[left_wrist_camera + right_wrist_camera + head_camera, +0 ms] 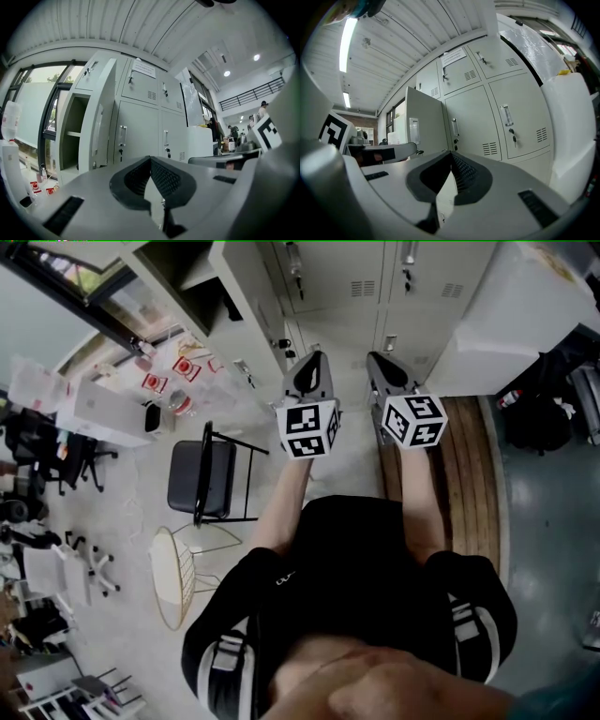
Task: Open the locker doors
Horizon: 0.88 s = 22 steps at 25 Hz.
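A bank of grey lockers (375,282) stands straight ahead of me. In the left gripper view the leftmost tall door (96,124) hangs open and shows a shelf inside. Beside it the middle door (136,136) and the right door (171,136) are closed, each with a handle and a key. The right gripper view shows the same open door (424,124) and two closed doors (471,126) (520,119). My left gripper (311,367) (150,159) and right gripper (380,364) (451,153) point level at the lockers, a short way off. Both are shut on nothing.
A black folding chair (202,479) and a round wire stool (176,573) stand to my left. A white table (103,409) with small items stands further left. A big white cabinet (511,320) sits right of the lockers, with wooden boards (469,474) on the floor.
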{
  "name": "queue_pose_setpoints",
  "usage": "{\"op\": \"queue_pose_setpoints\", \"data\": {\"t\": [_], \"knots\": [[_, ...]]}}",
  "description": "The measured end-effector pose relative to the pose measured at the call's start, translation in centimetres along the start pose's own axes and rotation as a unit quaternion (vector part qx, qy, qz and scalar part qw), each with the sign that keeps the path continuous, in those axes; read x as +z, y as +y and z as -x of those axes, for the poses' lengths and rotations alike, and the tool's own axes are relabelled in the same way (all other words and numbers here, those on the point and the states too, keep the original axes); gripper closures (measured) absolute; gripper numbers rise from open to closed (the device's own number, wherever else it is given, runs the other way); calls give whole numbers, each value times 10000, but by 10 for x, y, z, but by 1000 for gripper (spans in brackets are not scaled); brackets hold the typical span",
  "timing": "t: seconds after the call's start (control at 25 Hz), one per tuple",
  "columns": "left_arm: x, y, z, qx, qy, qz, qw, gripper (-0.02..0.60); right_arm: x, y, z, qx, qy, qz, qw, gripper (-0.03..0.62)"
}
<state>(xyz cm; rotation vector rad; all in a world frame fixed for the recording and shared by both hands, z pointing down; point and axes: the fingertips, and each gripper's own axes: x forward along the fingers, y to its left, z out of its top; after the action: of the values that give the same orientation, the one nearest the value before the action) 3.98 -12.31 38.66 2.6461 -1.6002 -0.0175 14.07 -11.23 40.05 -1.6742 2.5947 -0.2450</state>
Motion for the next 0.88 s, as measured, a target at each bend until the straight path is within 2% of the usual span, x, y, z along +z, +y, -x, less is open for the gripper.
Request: {"op": "queue_pose_setpoints", "data": {"t": [0.24, 0.4, 0.6, 0.76, 0.88], "knots": [[-3, -24, -9, -176, 73, 88, 9998, 572, 8, -19, 16, -250, -53, 121, 9996, 576], [-5, -41, -9, -333, 100, 57, 9994, 572, 15, -30, 31, -394, -289, 155, 9987, 576], [-7, -48, -16, -465, 170, 124, 9987, 572, 14, -32, 35, -494, -291, 274, 9980, 576], [-7, -51, -33, -550, 139, 320, 9979, 572, 12, -44, 32, -620, -306, 319, 9971, 576], [-8, -57, -47, -604, 121, 305, 9976, 572, 12, -59, 30, -719, -350, 295, 9964, 576]]}}
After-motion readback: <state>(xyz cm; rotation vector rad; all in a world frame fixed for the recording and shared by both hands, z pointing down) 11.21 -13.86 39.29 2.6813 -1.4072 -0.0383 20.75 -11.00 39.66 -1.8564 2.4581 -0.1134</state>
